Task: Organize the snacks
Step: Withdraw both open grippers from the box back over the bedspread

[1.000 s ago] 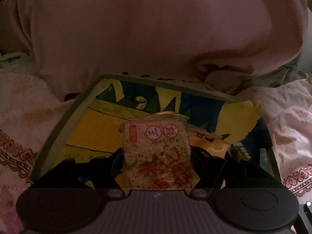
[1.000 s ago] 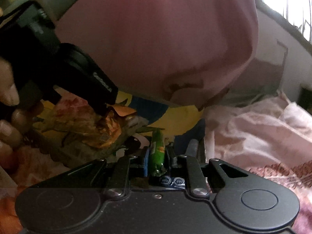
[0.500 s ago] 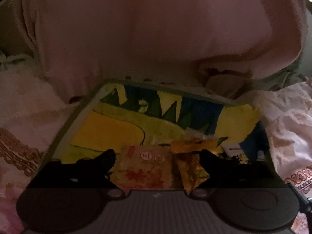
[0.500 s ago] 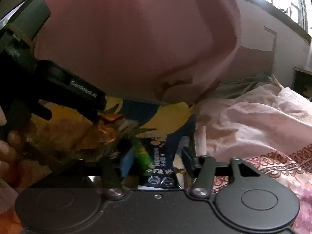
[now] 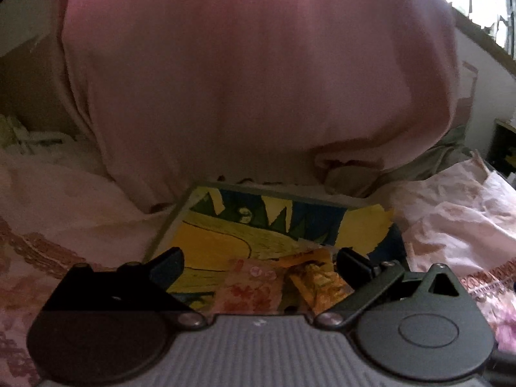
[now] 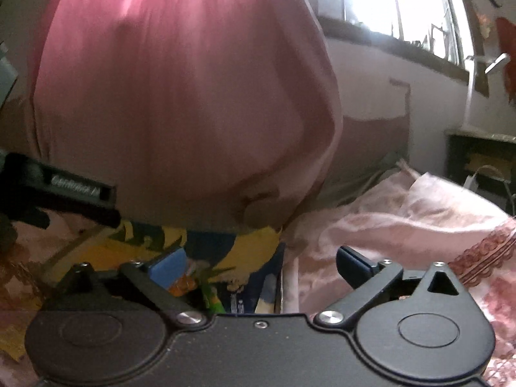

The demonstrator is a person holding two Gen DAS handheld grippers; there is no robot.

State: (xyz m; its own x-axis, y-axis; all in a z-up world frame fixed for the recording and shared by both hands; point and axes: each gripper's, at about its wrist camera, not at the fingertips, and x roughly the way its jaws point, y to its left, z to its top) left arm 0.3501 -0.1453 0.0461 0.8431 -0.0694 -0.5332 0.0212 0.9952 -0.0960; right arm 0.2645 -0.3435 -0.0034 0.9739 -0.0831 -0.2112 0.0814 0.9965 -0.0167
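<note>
A box [image 5: 274, 191] with a yellow and blue cartoon lining lies on the bed. In it lie a clear rice-cracker packet [image 5: 251, 290] with red print and an orange packet [image 5: 317, 282]. My left gripper [image 5: 259, 266] hovers above them, its jaws opening wide and its pads touching nothing. In the right wrist view a green snack stick [image 6: 213, 300] lies in the box [image 6: 254, 245] beside an orange packet [image 6: 183, 285]. My right gripper [image 6: 262, 266] is above them, jaws opening, nothing gripped. The left gripper's body [image 6: 64, 190] shows at the left.
A person in a pink garment [image 5: 251, 80] sits close behind the box and fills the upper view. Pink bedding with a lace border [image 5: 451, 219] surrounds the box. A window [image 6: 403, 6] and a dark shelf [image 6: 483, 164] lie at the right.
The left gripper let go of the rice-cracker packet and the right one let go of the green stick. Both opened wide, rose and drew back from the box.
</note>
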